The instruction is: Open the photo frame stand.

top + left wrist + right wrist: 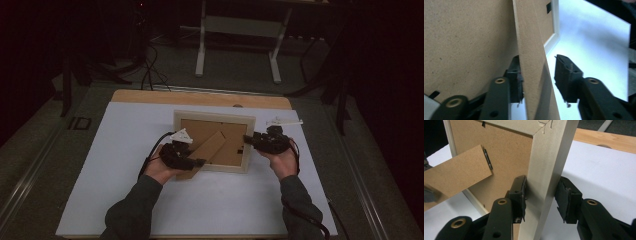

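Straddling the stand flap (pixel 534 75) w/ jaws apart, left gripper (pixel 537 80) sits nearer; right gripper (pixel 541 200) clamps frame (pixel 546 170) side rail.

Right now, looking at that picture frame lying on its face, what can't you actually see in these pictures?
- Front of the picture frame: faces down on the table in the high view.
- Stand flap: its lower end is cut off by the left gripper view's bottom edge.
- Frame's small black clips: too small to tell whether they are turned shut.
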Motion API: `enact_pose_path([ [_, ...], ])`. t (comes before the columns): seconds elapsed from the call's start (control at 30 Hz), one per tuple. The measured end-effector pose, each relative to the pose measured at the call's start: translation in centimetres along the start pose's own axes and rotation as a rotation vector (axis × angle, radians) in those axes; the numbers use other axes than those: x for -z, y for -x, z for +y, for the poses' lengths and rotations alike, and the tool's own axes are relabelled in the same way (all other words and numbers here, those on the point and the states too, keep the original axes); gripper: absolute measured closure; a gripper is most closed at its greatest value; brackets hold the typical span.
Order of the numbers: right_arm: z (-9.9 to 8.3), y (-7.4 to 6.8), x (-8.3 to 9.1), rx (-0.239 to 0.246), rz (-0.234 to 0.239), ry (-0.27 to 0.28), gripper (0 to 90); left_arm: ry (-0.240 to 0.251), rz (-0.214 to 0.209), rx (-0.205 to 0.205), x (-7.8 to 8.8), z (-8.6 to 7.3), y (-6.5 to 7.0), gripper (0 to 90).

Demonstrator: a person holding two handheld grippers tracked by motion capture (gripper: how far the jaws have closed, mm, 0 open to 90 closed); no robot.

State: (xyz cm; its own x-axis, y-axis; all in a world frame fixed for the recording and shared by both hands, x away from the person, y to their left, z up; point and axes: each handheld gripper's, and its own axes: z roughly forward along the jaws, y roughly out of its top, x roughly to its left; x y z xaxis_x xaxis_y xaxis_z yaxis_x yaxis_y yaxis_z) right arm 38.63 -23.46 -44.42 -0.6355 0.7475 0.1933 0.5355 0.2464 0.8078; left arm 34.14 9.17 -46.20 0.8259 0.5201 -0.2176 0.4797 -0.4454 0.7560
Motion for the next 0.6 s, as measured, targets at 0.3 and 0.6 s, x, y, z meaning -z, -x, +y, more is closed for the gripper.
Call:
enact_pose_path([
  [0.3, 0.08, -0.30, 0.21, 0.036, -0.017, 0.013, 60.7, -0.018, 0.047, -0.004, -0.20, 0.09, -0.02, 73.2],
  [0.6, 0.53, -0.96, 0.73, 0.090, -0.064, 0.034, 62.5, -0.018, 0.105, -0.002, -0.72, 0.33, -0.22, 77.3],
])
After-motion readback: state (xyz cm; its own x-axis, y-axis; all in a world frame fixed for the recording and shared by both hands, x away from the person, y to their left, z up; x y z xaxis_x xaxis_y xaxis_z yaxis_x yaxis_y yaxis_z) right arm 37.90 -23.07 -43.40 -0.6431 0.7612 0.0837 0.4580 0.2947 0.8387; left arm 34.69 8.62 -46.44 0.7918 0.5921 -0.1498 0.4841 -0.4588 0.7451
